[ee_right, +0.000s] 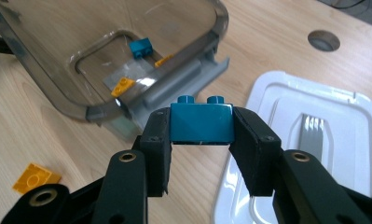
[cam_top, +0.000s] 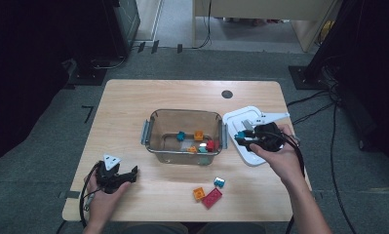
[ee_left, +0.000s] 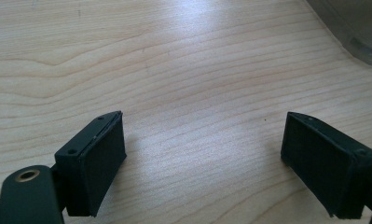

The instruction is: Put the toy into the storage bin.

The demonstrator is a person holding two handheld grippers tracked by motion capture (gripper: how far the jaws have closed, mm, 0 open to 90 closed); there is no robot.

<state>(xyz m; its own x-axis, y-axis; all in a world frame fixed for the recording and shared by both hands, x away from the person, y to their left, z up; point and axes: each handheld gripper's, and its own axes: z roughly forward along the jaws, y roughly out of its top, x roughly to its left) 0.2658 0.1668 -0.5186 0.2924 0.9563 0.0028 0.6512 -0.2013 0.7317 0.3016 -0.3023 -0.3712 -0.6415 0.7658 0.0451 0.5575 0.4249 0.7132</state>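
Teal brick (ee_right: 201, 122) sits pinched in the right tongs (ee_right: 201, 140) above the white lid (ee_right: 314, 140); left tongs (ee_left: 202, 163) spread.

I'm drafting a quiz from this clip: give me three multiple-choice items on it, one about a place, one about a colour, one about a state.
1. Where does the white lid lie?
A. right of the clear container
B. inside it
C. on the floor

2. What colour is the brick in the right gripper?
A. red
B. teal
C. orange

3. How is the left gripper?
A. shut on a brick
B. open over bare table
C. gripping the lid

Answers: 1 A, the lid sits on the table beside the container's right end. 2 B, the right gripper view shows a teal brick. 3 B, its jaws stand wide apart.
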